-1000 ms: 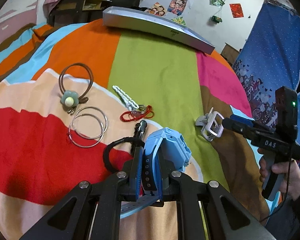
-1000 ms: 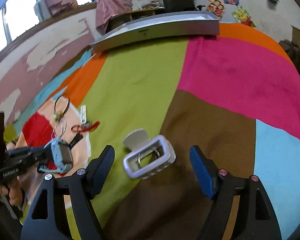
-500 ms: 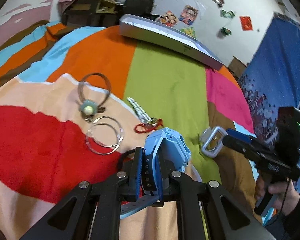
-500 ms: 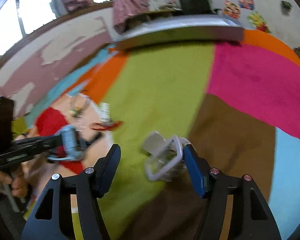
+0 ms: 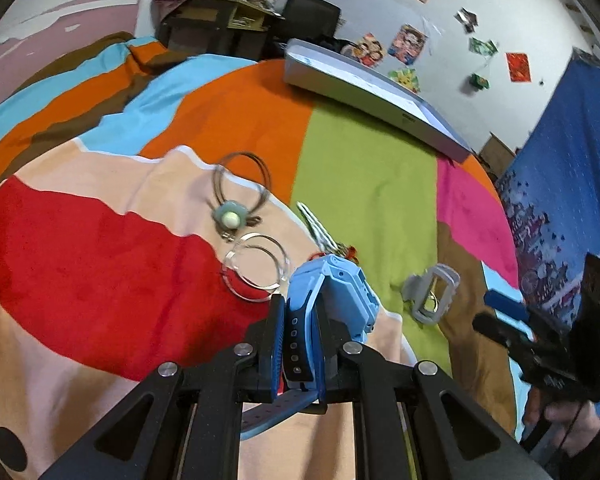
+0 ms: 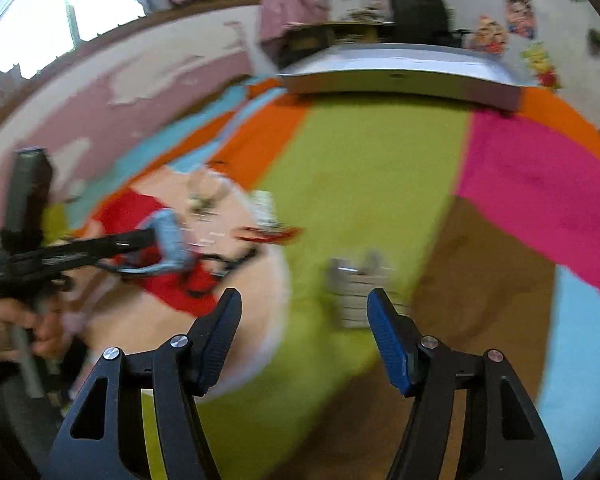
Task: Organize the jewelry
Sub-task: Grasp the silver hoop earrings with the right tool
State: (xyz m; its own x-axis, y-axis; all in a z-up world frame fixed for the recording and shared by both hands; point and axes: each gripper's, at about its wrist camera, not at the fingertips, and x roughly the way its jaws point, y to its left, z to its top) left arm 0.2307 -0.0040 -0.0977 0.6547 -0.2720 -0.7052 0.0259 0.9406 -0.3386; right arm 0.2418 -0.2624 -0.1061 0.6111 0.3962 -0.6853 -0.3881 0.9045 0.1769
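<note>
Blue watch (image 5: 332, 296) clamped in my left gripper (image 5: 300, 320); my right gripper (image 6: 304, 312) (jaws apart, empty) nears the grey hair clip (image 6: 358, 292).

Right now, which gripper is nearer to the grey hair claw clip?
Right. The right gripper is open just short of the grey hair claw clip, not touching it. The left gripper is farther away, shut on the blue watch.

Home bedroom: colourful bedspread (image 5: 372, 168), cartoon posters (image 5: 410, 44) on wall, desk (image 5: 216, 20), office chair (image 5: 312, 12).
</note>
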